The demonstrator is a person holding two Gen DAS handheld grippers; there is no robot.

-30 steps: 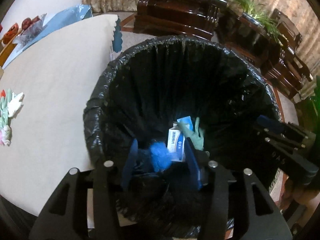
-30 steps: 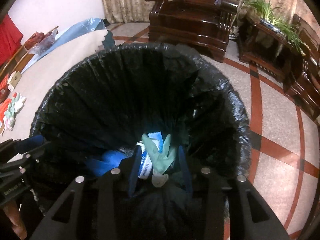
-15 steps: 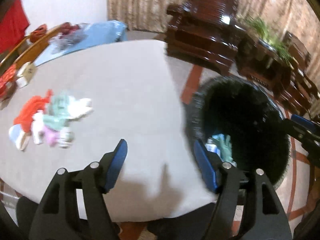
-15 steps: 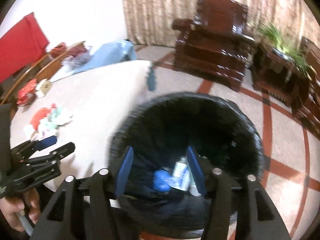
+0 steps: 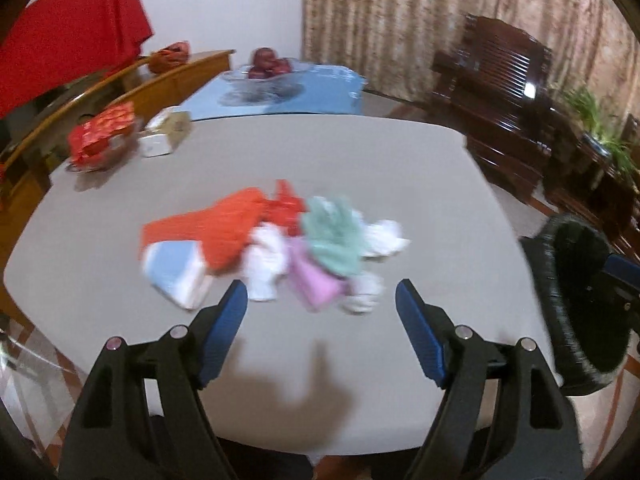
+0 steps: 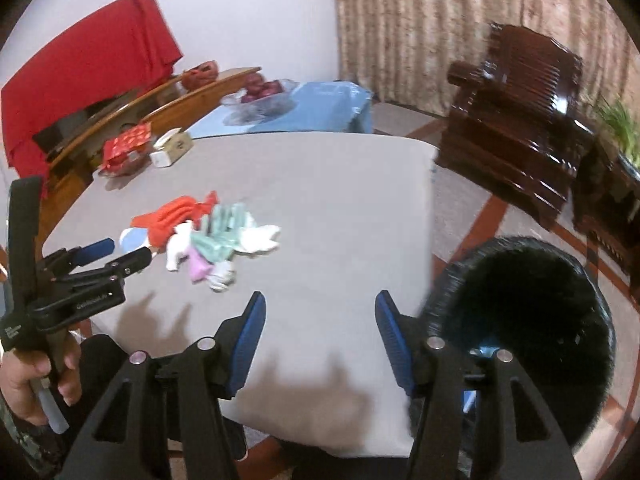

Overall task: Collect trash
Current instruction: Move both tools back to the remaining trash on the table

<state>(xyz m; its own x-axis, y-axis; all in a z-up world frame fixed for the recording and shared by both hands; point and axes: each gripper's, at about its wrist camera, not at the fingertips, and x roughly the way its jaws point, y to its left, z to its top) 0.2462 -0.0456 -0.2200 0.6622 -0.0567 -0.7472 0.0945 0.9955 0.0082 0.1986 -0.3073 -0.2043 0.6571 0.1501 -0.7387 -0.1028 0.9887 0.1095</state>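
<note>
On the table (image 5: 400, 168), the trash pile (image 5: 280, 240) stretches left-right; both grippers' fingers (image 5: 418, 324) spread, left widening.

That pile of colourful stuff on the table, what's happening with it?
A person is tidying up trash with a grabber in each hand. The pile of gloves and wrappers lies on the grey table, not yet touched. The left gripper is opening just short of the pile, with nothing between its fingers, and the right gripper is open and empty too. The black-lined bin stands beside the table.
</note>
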